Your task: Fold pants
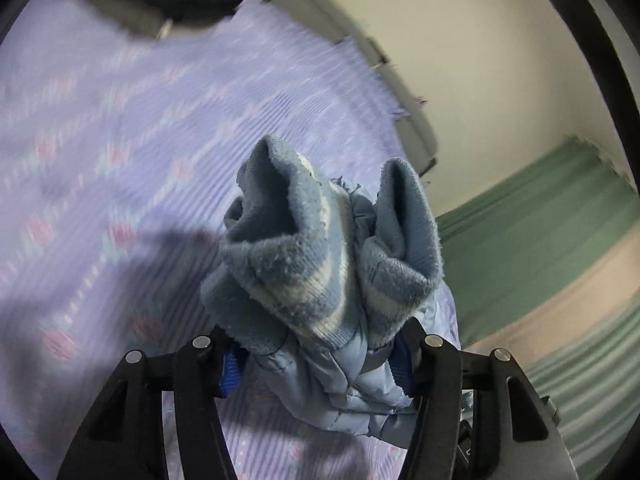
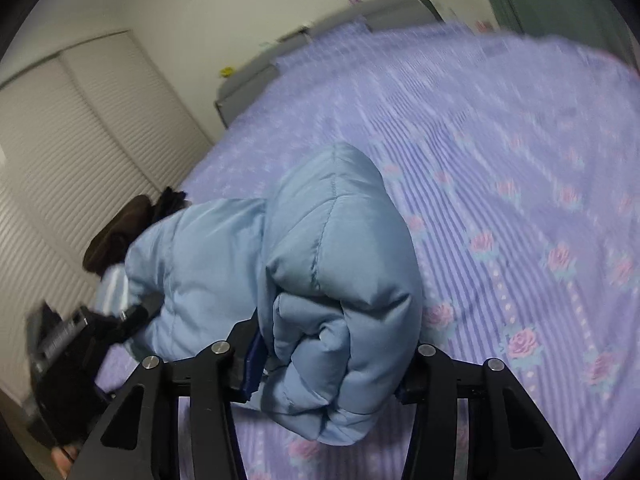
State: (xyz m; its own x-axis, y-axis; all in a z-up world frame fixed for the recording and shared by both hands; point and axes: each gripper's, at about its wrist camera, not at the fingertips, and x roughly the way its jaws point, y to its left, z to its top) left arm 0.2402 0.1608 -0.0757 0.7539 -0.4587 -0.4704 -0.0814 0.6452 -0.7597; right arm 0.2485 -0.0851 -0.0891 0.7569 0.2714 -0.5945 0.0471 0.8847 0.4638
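Gripping the ribbed cuffs (image 1: 320, 256) of the pants (image 2: 256, 264), the left gripper (image 1: 320, 364) is clamped on the leg ends; only the left wrist view shows these blue-and-white knit cuffs, bunched upright between the jaws. Right wrist view shows what the left cannot: the quilted light-blue body of the pants, doubled over in a thick roll, with the right gripper (image 2: 332, 368) clenched on that folded bulk. Pants are lifted above the bedspread (image 2: 500, 184), stretching leftward toward the other gripper's dark body at the lower left edge of the right view.

Edges: bedspread, lilac stripes with pink roses, spreads wide and bare to the right and ahead in the right view. Grey headboard (image 2: 344, 28) bounds the far side against the wall. Left view shows the bed edge dropping to a green-and-pink striped floor covering (image 1: 552, 264) on the right.

Nearby: a dark brown garment (image 2: 120, 232) lies behind the pants near the louvred closet doors (image 2: 76, 140). Both views are motion-blurred.
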